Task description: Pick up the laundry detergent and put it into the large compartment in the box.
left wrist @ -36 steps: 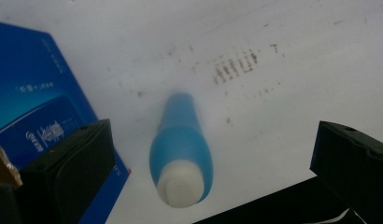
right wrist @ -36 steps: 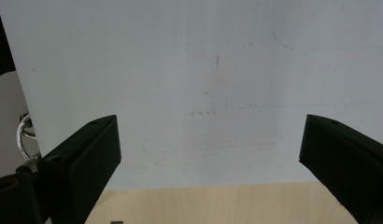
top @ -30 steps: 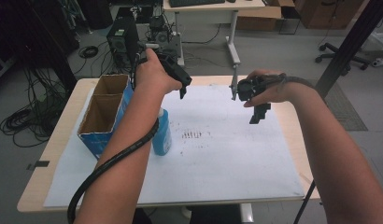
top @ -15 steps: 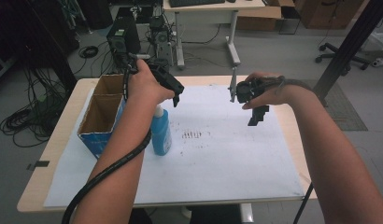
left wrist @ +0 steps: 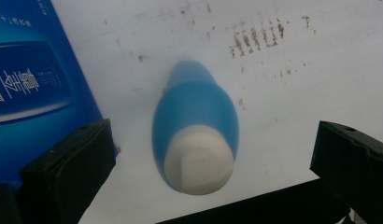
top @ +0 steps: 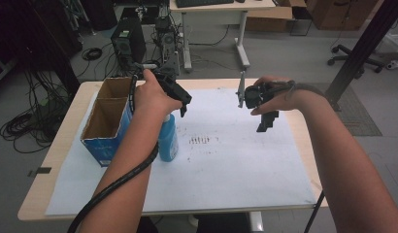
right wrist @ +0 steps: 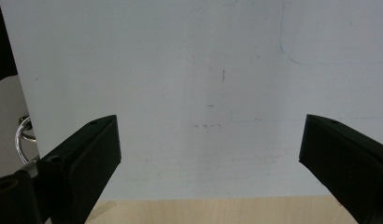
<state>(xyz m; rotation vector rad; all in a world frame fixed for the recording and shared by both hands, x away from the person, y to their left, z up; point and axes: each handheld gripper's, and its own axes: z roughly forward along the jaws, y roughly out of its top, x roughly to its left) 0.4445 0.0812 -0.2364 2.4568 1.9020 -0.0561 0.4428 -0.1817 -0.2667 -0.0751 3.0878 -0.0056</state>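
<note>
Blue plastic bottle with white cap (left wrist: 195,140) upright on white paper sheet (top: 226,160) on bench, just beside blue cardboard box (top: 106,124). Left gripper (left wrist: 213,172) directly above, jaws apart, straddling cap; bottle axis vertical. Right gripper (right wrist: 208,158) apart, empty, well away; left nearer.

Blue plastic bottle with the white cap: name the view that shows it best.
The left gripper view: the blue plastic bottle stands unobstructed between that open gripper's jaws, white cap toward the camera. In the high view the bottle is partly hidden by the person's forearm. The right gripper view faces white paper.
</note>
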